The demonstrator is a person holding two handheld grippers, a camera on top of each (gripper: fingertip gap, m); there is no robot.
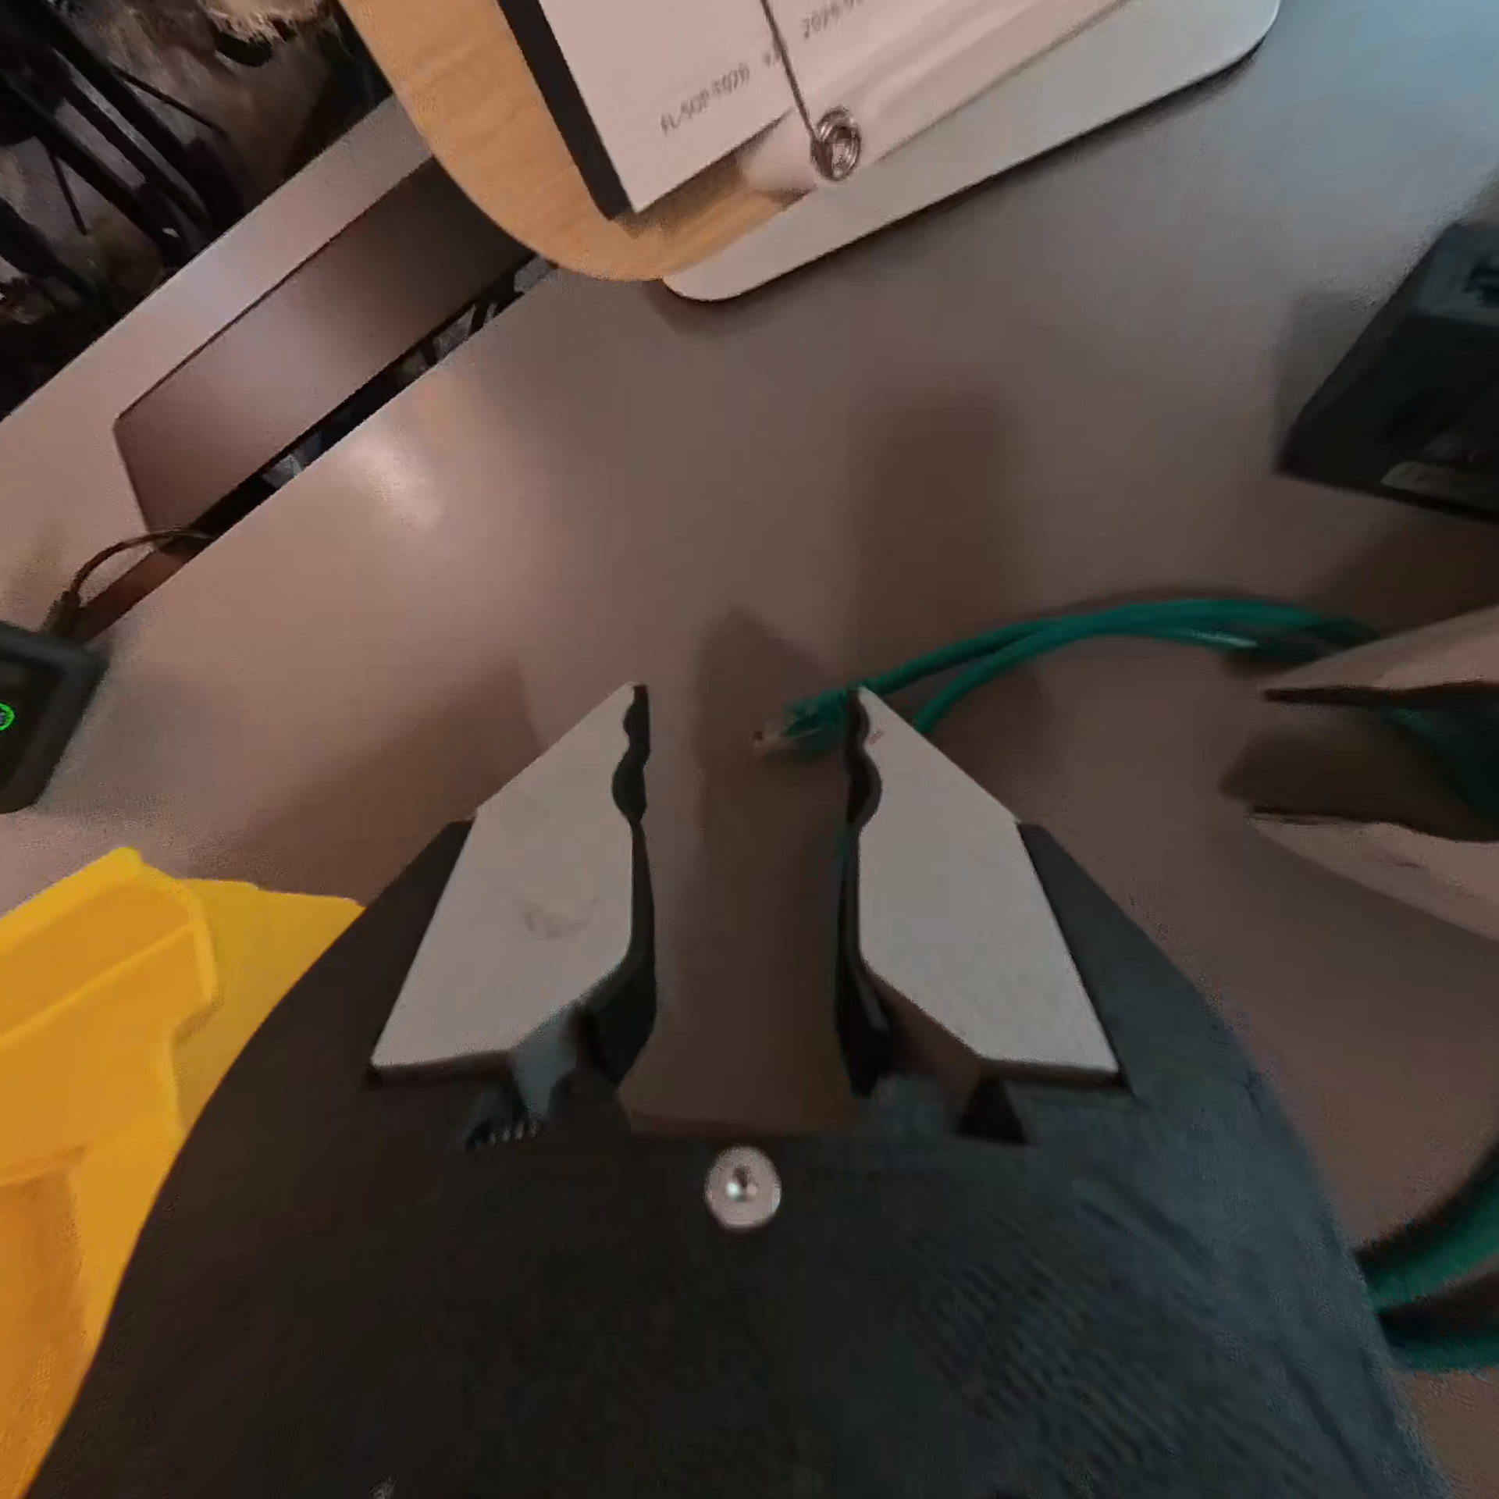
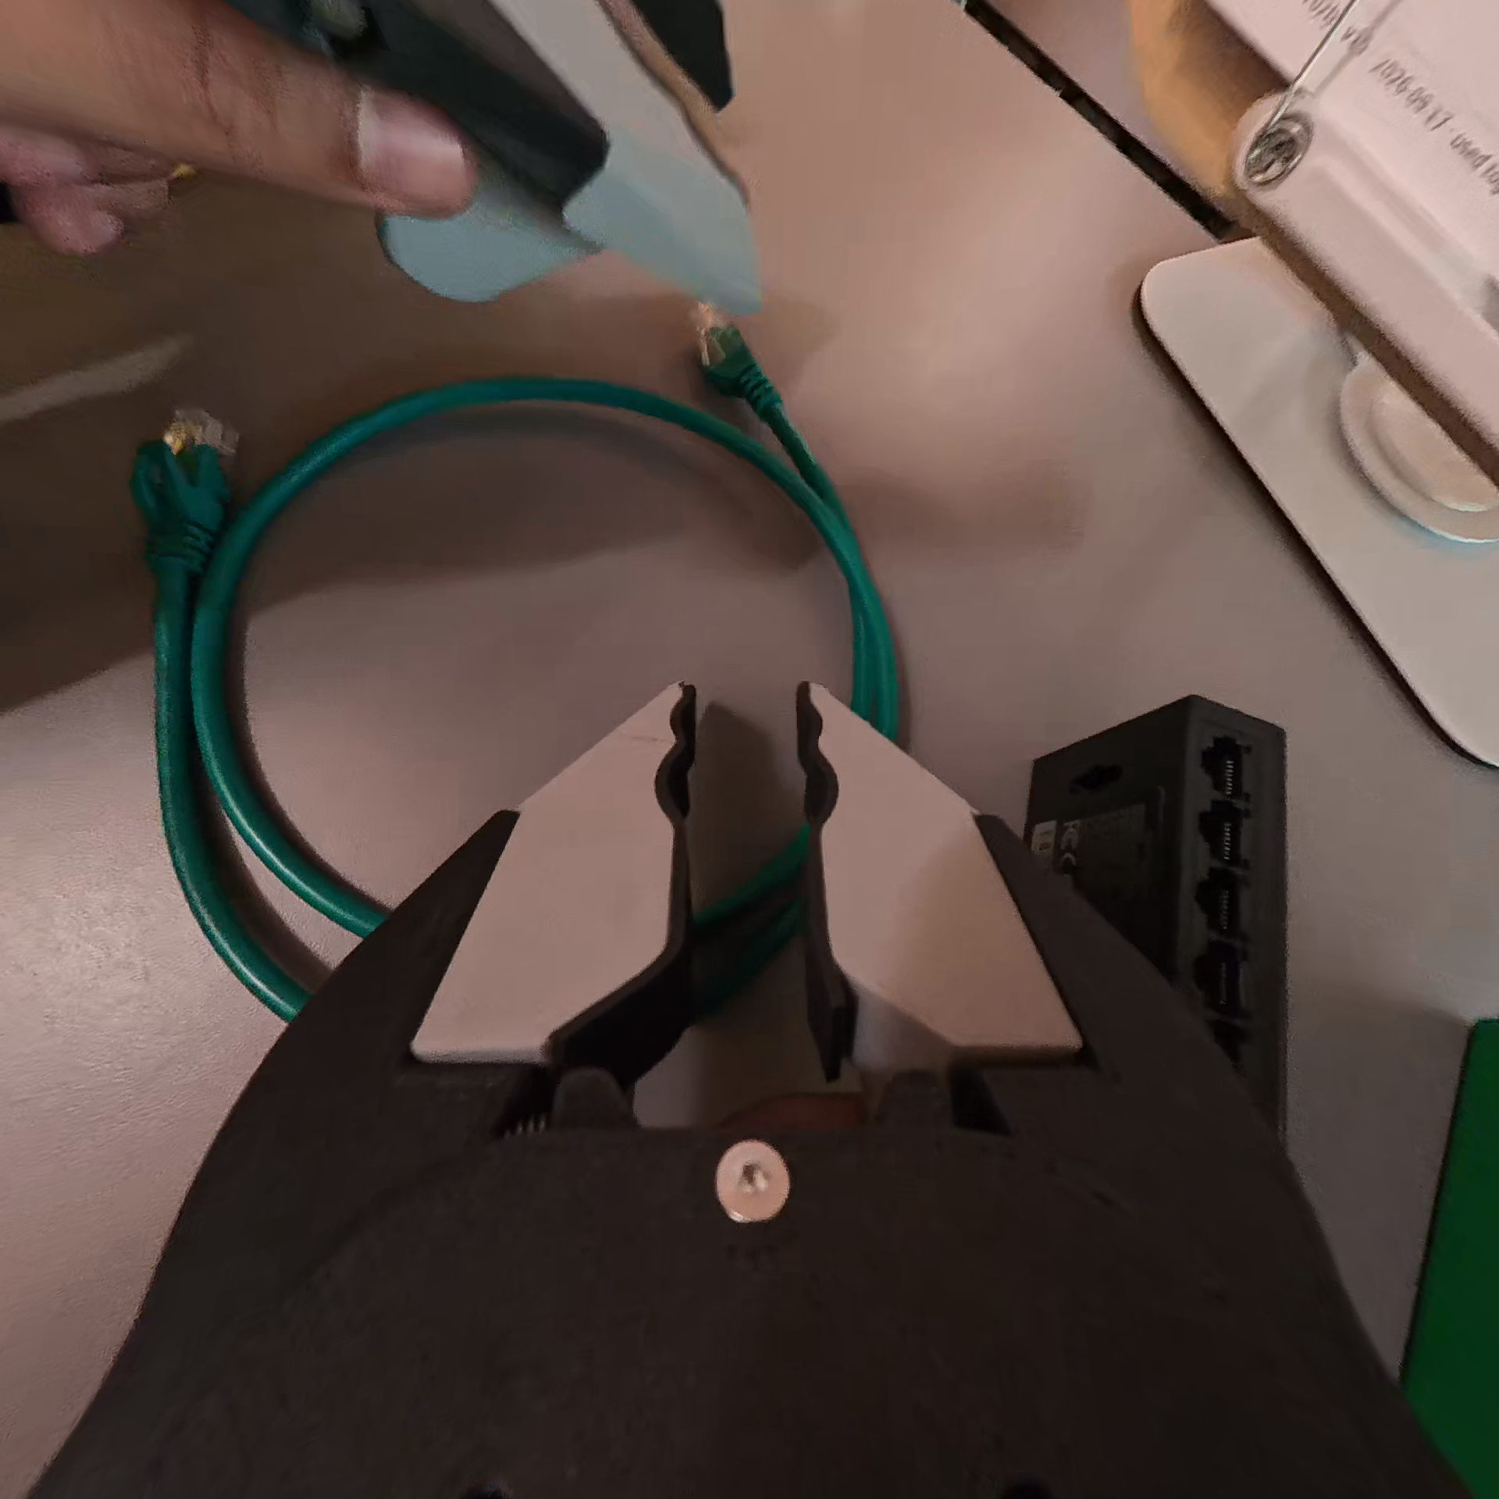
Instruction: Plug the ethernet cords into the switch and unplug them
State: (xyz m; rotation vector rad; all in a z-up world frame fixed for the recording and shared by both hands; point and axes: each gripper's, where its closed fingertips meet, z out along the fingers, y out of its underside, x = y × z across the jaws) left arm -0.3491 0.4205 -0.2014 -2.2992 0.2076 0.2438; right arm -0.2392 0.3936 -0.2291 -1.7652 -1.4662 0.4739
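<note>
The green ethernet cord lies looped on the surface, both plugs free. One plug rests at the loop's left; the other plug lies just beside the left tongs, which a hand holds. In the left wrist view these tongs stand parted, gripping nothing, the plug near one tip. The right tongs hover parted over the loop, empty. The black switch lies to their right, ports empty, near a white base.
</note>
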